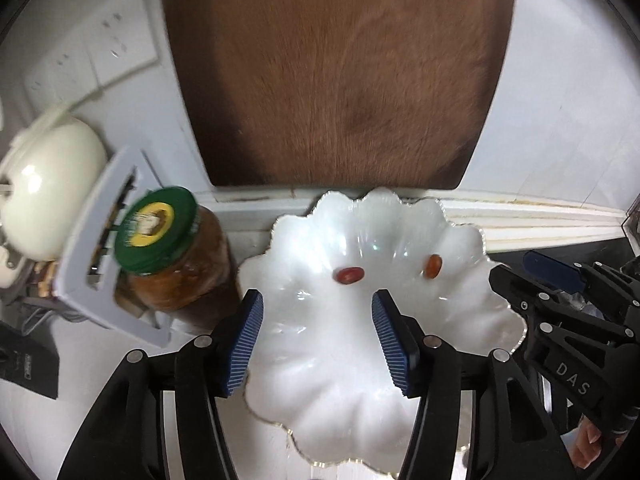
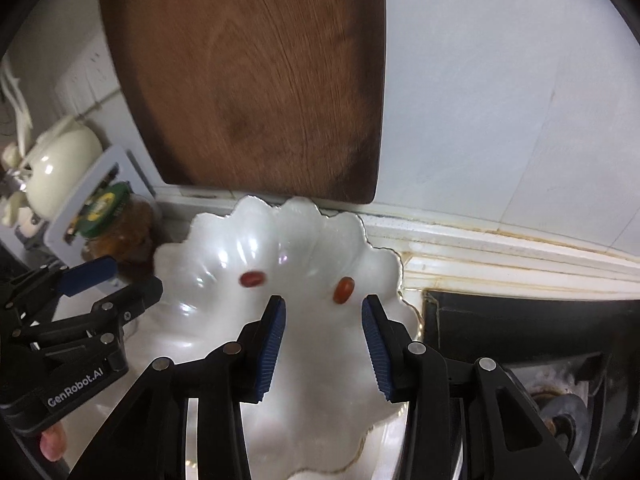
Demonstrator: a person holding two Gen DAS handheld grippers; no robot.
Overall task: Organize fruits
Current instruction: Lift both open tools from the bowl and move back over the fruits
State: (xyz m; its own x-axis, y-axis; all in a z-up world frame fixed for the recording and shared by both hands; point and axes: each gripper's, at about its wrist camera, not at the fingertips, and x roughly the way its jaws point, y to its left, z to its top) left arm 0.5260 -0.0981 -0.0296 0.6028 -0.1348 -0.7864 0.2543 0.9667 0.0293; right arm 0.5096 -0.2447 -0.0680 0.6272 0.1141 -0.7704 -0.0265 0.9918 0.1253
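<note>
A white scalloped dish [image 1: 400, 216] sits on the counter against the wall and holds two small red oval fruits. In the left wrist view a darker fruit [image 1: 349, 275] lies near the dish's middle and an orange-red fruit [image 1: 433, 266] to its right. My left gripper [image 1: 318, 310] hangs open above the dish, nothing between its blue pads, the darker fruit just ahead of the gap. In the right wrist view my right gripper [image 2: 324, 308] is open and empty over the dish [image 2: 224, 240], the orange-red fruit [image 2: 344, 290] just beyond its fingertips. The darker fruit [image 2: 253, 279] lies to the left.
A large wooden cutting board [image 1: 340, 72] leans on the white wall behind the dish. A jar with a green lid [image 1: 158, 228], a white slotted holder [image 1: 92, 280] and a cream teapot [image 1: 48, 184] crowd the left. A black stove top [image 2: 520, 332] borders the right.
</note>
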